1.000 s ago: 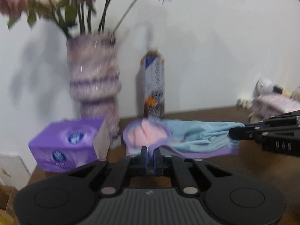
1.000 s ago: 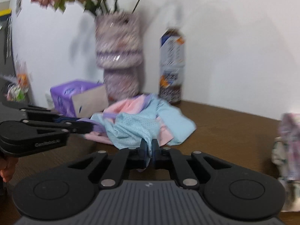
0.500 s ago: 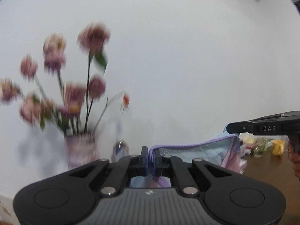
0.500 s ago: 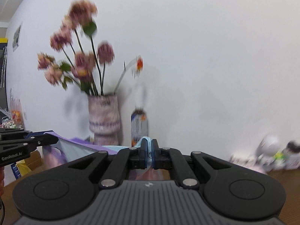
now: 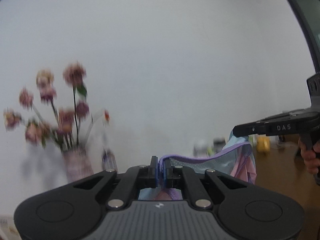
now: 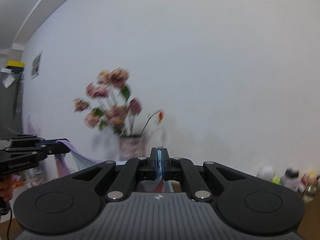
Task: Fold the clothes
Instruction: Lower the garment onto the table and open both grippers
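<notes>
Left wrist view shows the garment (image 5: 224, 161), light blue with a purple hem and a pink part, hanging in the air between the two tongs. Its purple hem is pinched in the closed left gripper (image 5: 161, 168). The other end is held by the right gripper (image 5: 238, 132), far to the right and a little higher. From the right wrist view, the right gripper (image 6: 159, 165) is closed on blue cloth. Behind the tongs stands a blurred vase of flowers (image 5: 77, 160) against a white wall (image 5: 170, 60). A brown table (image 5: 280, 166) lies below the right gripper.
</notes>
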Motion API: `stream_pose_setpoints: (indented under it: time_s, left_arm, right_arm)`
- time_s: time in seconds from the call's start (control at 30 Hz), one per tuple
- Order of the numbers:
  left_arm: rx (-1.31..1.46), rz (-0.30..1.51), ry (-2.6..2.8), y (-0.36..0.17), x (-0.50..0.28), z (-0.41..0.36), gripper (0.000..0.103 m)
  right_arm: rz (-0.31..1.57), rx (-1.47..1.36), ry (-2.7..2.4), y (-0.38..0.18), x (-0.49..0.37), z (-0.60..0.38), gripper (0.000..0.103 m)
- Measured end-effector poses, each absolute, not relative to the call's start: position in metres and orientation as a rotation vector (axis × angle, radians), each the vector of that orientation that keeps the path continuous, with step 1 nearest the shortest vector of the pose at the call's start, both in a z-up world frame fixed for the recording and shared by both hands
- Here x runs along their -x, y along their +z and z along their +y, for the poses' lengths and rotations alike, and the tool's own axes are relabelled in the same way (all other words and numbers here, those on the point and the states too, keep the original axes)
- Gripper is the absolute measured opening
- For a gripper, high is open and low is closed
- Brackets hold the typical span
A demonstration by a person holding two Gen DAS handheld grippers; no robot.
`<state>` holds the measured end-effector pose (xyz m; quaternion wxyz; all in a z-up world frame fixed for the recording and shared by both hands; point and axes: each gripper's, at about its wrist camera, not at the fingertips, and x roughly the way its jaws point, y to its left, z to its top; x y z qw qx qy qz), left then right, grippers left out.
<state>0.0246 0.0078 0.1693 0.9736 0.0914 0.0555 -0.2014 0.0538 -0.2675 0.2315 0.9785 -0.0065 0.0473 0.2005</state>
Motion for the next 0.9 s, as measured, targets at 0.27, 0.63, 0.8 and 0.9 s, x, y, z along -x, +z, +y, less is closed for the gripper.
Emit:
stream_pose_setpoints:
  time_s: [0.27, 0.63, 0.8, 0.9]
  left_arm:
    - [-0.087, 0.43, -0.379, 0.065, -0.045, 0.015, 0.004]
    - [0.008, 0.526, -0.311, 0.031, -0.054, 0.015, 0.011]
    - [0.057, 0.518, -0.279, 0.027, -0.043, 0.021, 0.072]
    - [0.082, 0.493, -0.257, 0.029, -0.031, 0.024, 0.091]
  right_arm:
    - [0.408, -0.061, 0.443, 0.104, -0.053, -0.273, 0.003]
    - [0.575, -0.149, 0.431, 0.032, -0.059, -0.274, 0.009]
    - [0.581, -0.156, 0.414, 0.031, -0.059, -0.278, 0.051]
    - [0.577, -0.153, 0.406, 0.029, -0.054, -0.282, 0.063]
